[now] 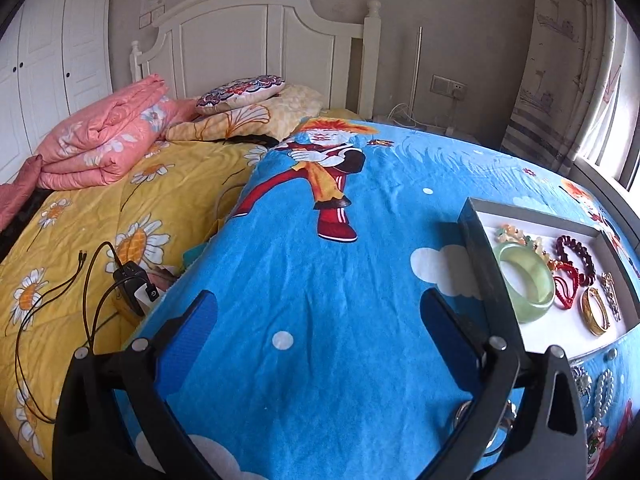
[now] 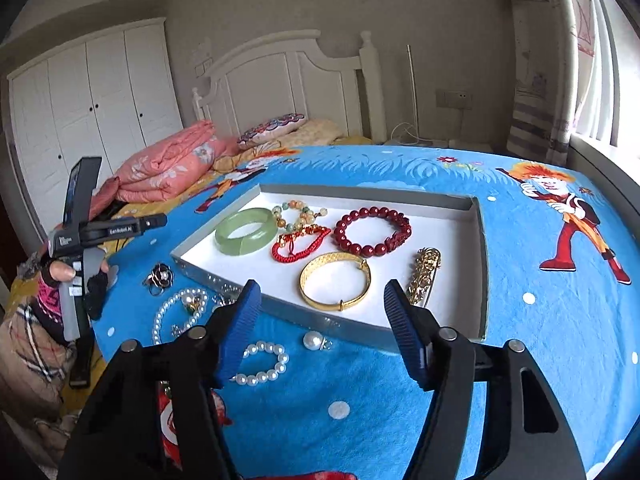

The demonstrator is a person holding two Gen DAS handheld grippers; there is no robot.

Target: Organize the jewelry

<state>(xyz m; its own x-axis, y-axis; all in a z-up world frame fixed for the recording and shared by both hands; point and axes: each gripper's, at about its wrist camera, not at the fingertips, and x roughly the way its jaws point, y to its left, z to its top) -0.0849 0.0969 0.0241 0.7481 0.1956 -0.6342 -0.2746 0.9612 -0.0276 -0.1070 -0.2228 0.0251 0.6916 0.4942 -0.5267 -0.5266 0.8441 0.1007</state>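
Currently we hold the right hand-held gripper [image 2: 320,312] empty, jaws apart, above the tray's [image 2: 478,264] near wall. Sorted bracelets lie inside; the pearl bracelet [image 2: 262,364] waits on the blanket [image 2: 540,320], likely next. Our left hand-held gripper [image 1: 316,320] hangs wide, empty, aside to keep clear.

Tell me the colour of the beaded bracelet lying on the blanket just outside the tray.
White, pearl-like beads: the beaded bracelet, clearest in the right wrist view.

The left gripper [image 1: 320,320] hangs open over the blue blanket [image 1: 320,272], left of the tray [image 1: 476,248] holding a green bangle [image 1: 524,280].
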